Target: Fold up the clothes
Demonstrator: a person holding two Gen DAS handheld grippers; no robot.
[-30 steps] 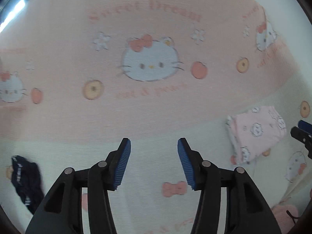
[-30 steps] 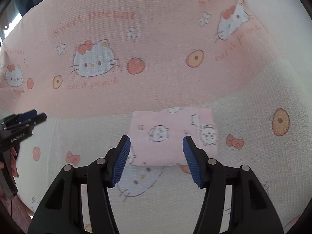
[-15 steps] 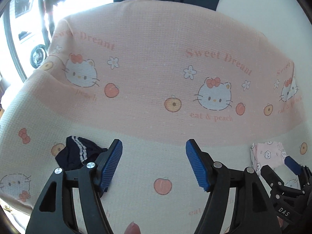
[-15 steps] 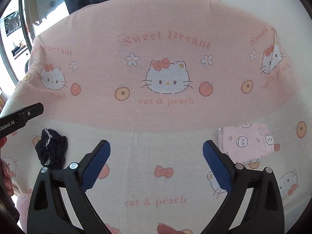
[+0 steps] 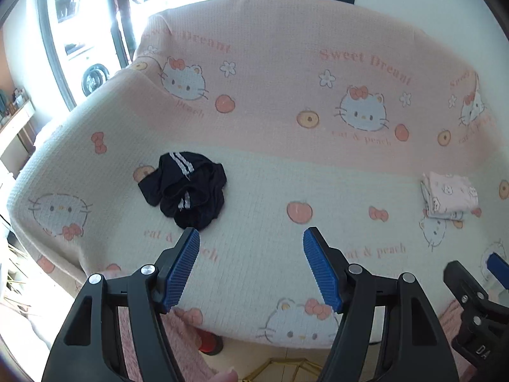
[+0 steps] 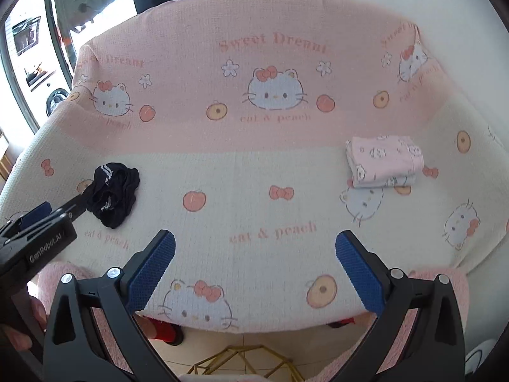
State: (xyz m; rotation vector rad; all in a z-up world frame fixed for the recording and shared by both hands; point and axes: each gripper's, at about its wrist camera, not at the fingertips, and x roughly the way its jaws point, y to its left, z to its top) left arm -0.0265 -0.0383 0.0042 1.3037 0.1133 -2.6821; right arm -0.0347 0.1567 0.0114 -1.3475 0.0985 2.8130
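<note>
Both claws are held above the front edge of a sofa covered by a pink and cream blanket point(image 6: 254, 165) printed with cats, peaches and bows. The left claw point(image 5: 251, 267) has its blue-padded jaws spread wide with nothing between them. The right claw point(image 6: 254, 270) is likewise spread wide and empty. The dark shorts point(image 5: 187, 191), navy or black with white side stripes, lie crumpled on the cream seat area, ahead of the left claw and slightly to its left, near the tip of its left finger point(image 5: 181, 270) but apart from it. In the right wrist view the same shorts point(image 6: 113, 194) sit well to the left of the right claw, just beyond the tip of the left claw, which enters that view from the left edge. The heap is bunched, so no clear long axis can be read; the striped side panel points toward the sofa back and to the left. The folded pink garment point(image 6: 385, 165), printed with small animal faces, lies on the right part of the seat close to the backrest, ahead of and to the right of the right claw, well apart from the shorts. Its long axis runs left to right along the seat, with the stacked fold edges facing forward and left.
</note>
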